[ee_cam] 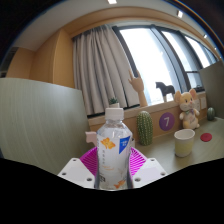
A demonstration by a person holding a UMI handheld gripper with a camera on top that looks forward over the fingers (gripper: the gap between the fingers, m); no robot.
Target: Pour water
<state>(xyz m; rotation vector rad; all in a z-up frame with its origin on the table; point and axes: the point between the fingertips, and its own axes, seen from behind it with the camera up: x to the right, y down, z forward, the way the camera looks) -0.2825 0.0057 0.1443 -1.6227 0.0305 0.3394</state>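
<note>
A clear plastic water bottle (113, 148) with a white cap and a blue and orange label stands upright between my fingers, held up above the table. My gripper (113, 165) is shut on the bottle; the magenta pads (90, 160) press on both of its sides. A pale paper cup (184, 142) stands on the light table (205, 150), ahead and to the right of the bottle, apart from it.
A green cactus-shaped object (145, 128), a purple round sign (167, 122), a plush toy (188, 108) and a small horse figure (165, 92) stand along the window sill. A red disc (207, 136) lies beyond the cup. A grey partition (40, 125) stands to the left, curtains behind.
</note>
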